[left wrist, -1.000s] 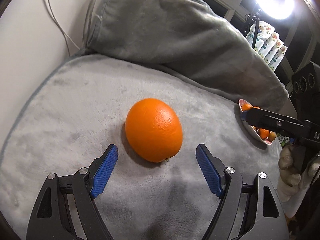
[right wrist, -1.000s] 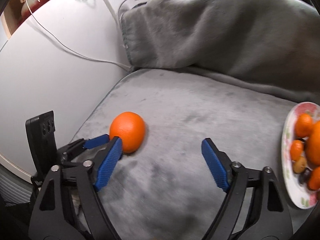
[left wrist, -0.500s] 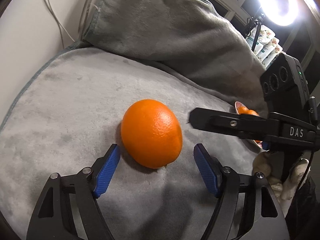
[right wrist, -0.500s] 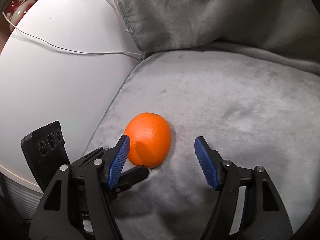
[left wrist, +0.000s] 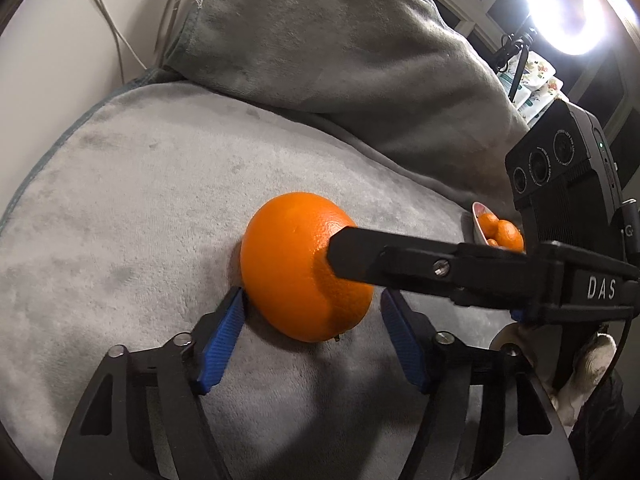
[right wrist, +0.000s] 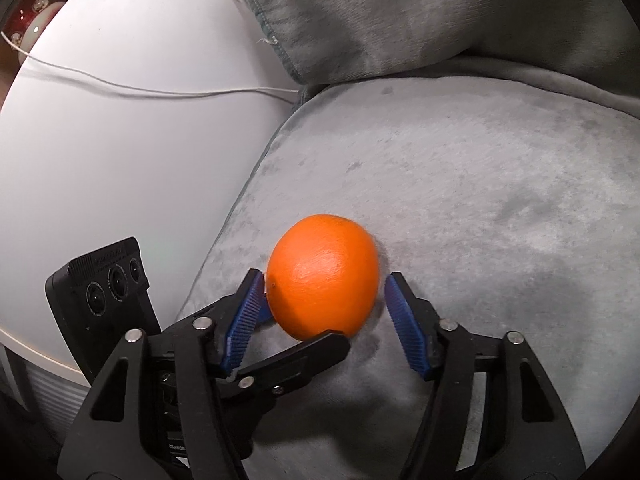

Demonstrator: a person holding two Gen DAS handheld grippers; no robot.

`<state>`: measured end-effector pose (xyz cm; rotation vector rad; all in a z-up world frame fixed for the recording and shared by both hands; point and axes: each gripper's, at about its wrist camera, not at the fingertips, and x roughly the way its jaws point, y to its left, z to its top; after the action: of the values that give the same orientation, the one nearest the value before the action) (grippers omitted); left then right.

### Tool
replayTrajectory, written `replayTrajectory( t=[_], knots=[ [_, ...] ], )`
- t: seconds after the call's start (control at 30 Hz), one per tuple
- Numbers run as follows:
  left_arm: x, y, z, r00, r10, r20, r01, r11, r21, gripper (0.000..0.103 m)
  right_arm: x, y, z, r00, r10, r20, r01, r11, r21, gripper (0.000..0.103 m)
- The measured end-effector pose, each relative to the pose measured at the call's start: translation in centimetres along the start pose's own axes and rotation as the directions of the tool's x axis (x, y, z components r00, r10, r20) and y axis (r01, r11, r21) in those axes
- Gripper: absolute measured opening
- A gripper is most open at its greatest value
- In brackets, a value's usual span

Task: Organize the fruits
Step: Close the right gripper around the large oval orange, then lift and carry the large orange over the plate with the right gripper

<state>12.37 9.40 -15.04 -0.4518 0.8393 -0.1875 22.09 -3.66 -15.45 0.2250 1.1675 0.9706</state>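
Note:
A large orange [left wrist: 292, 264] lies on a grey plush cushion [left wrist: 132, 208]. My left gripper [left wrist: 310, 334] is open, its blue pads either side of the orange's near end. My right gripper [right wrist: 324, 316] is open too and straddles the same orange [right wrist: 324, 276] from the other side. Its black finger [left wrist: 400, 260] crosses in front of the orange in the left wrist view. The left pad sits close against the fruit in the right wrist view. A plate of small oranges [left wrist: 498, 232] shows at the cushion's right edge.
A folded grey blanket [left wrist: 340, 48] lies along the back of the cushion. A white table top [right wrist: 120, 152] with a white cable [right wrist: 160, 92] is to the left. A bright ring lamp [left wrist: 568, 4] shines at upper right.
My right gripper has swung left from near the plate and closed in around the orange. My left gripper has moved forward so its pads flank the fruit.

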Motion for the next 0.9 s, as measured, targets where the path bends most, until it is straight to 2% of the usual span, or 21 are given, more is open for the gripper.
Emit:
replayTrajectory(
  t=[0.43, 0.9],
  knots=[
    [-0.4, -0.9, -0.5, 0.999, 0.025, 0.026, -0.026, 0.999, 0.038, 0.062, -0.8, 0.5, -0.7, 0.999, -0.016, 0.029, 0.016, 1.0, -0.019, 0.059],
    [-0.8, -5.7, -0.2, 0.997, -0.005, 0.08, -0.006, 0.991, 0.131, 0.063, -6.4, 0.0, -2.0, 0.99, -0.043, 0.136, 0.045, 0.999, -0.015, 0.059]
  ],
)
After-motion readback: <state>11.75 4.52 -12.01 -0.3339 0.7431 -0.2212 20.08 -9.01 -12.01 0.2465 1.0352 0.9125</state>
